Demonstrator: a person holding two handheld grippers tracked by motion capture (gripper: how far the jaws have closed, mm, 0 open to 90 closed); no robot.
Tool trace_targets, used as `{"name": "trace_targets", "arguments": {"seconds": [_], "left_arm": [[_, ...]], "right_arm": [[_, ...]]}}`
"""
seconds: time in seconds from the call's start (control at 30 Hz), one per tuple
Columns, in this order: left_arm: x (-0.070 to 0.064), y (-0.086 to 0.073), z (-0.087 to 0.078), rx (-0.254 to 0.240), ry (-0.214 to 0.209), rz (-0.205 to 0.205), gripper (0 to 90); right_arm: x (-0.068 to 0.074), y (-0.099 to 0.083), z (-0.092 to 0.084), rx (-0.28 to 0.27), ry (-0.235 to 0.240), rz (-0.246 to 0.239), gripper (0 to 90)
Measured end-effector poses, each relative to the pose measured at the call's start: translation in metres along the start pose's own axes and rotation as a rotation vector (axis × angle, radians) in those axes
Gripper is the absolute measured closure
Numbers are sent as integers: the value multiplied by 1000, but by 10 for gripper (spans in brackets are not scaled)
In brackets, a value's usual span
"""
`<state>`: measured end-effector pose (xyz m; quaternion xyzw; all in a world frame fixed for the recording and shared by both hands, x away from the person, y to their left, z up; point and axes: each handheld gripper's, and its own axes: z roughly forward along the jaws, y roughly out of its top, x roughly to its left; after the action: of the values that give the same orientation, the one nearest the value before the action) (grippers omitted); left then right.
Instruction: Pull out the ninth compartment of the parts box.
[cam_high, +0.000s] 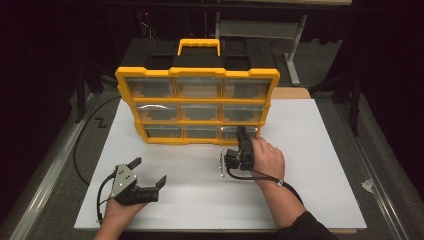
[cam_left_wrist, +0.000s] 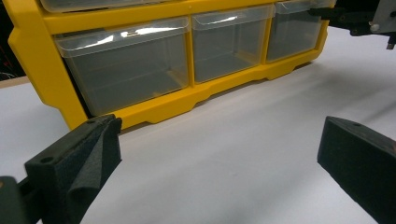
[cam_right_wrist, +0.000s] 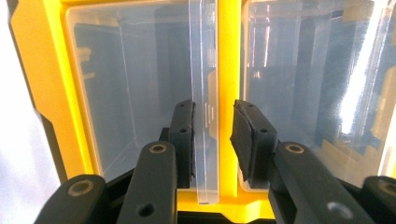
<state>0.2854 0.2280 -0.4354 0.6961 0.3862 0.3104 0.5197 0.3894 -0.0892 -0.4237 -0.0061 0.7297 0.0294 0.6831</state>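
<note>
A yellow organizer with nine clear drawers stands upright at the back of the white board. My right gripper is turned on its side at the bottom-right drawer. In the right gripper view its jaws straddle that drawer's clear front lip. One pad lies against the lip and the other stands a little off it, so the gripper is open. My left gripper rests on the board at the near left, open wide with nothing between its fingers. It faces the bottom row of drawers.
The white board lies on a dark table with a metal rail along the left side. A black cable loops off the board's left edge. The organizer's carry handle points away. All the drawers look empty.
</note>
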Motion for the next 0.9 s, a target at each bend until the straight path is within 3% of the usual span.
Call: {"name": "trace_targets", "arguments": {"seconds": [0.27,0.9], "left_arm": [[0,0,0,-4,2,-4,2],[1,1,-1,-6,0,-4,2]], "right_arm": [[-2,0,-6,-3,34,-3,797],[-2,-3,-25,-16,49,-19,795]]}}
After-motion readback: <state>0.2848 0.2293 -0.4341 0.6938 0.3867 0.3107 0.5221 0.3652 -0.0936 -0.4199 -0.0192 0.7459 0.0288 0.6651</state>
